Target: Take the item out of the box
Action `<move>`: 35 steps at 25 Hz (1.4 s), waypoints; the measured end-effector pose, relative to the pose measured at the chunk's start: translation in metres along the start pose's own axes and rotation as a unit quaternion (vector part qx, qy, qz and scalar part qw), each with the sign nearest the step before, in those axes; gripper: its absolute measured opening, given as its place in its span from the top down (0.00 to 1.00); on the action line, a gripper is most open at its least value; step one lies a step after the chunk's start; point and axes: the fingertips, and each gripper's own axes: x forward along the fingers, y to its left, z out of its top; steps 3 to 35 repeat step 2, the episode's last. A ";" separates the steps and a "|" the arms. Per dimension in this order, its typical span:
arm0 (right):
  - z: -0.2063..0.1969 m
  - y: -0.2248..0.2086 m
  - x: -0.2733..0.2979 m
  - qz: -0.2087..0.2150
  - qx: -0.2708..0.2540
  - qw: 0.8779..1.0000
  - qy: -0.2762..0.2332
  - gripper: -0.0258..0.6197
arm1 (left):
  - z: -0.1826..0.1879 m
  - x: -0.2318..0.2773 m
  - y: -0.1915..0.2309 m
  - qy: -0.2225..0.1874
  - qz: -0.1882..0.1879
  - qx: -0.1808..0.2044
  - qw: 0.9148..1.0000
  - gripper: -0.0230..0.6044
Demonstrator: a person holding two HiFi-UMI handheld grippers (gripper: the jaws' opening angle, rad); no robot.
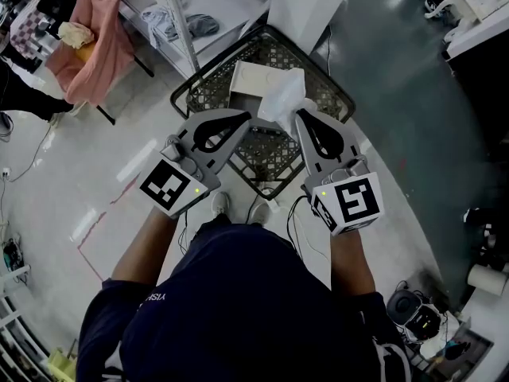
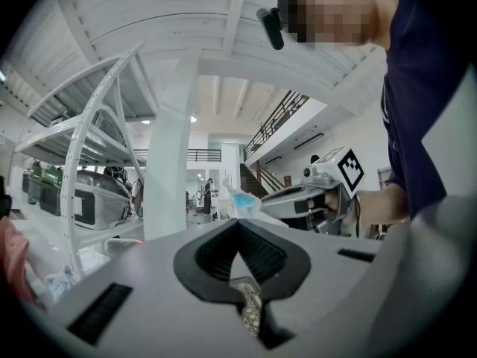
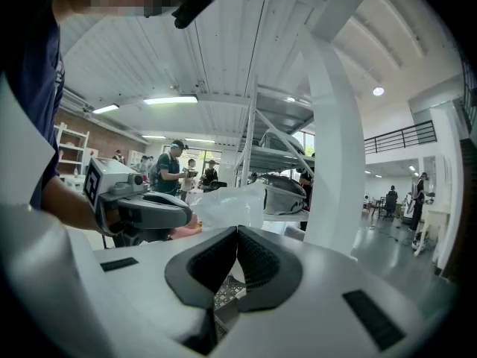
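Plastic-wrapped item (image 1: pixel 285 94) held up over the white box (image 1: pixel 248 82)

From where I stood, the right gripper (image 1: pixel 297 114) had its jaws pinched shut on the plastic-wrapped item, with something blue showing inside the wrap. It hung just above the open white box, which sat in a black wire basket (image 1: pixel 262 156). The left gripper (image 1: pixel 251 118) was closed on nothing, its tip just beside the wrap. The lettering on the person's sleeve was too small to read.

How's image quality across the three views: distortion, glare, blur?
Head view: even light, sharp, mild edge bending; the white plastic bag nearly blows out against the pale box. Left gripper view: heavy fisheye, dark corners, bright ceiling. Right gripper view: same fisheye; ceiling lamp glares, plastic bag looks low-contrast.
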 end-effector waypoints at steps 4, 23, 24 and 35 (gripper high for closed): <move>-0.001 0.000 -0.002 0.000 -0.001 1.000 0.001 0.92 | 0.000 0.000 -0.002 0.000 0.000 0.000 1.000 0.95; -0.001 0.000 -0.002 0.000 -0.001 1.000 0.001 0.92 | 0.000 0.000 -0.002 0.000 0.000 0.000 1.000 0.95; -0.001 0.000 -0.002 0.000 -0.001 1.000 0.001 0.92 | 0.000 0.000 -0.002 0.000 0.000 0.000 1.000 0.95; -0.001 0.000 -0.002 0.000 -0.001 1.000 0.001 0.92 | 0.000 0.000 -0.002 0.000 0.000 0.000 1.000 0.95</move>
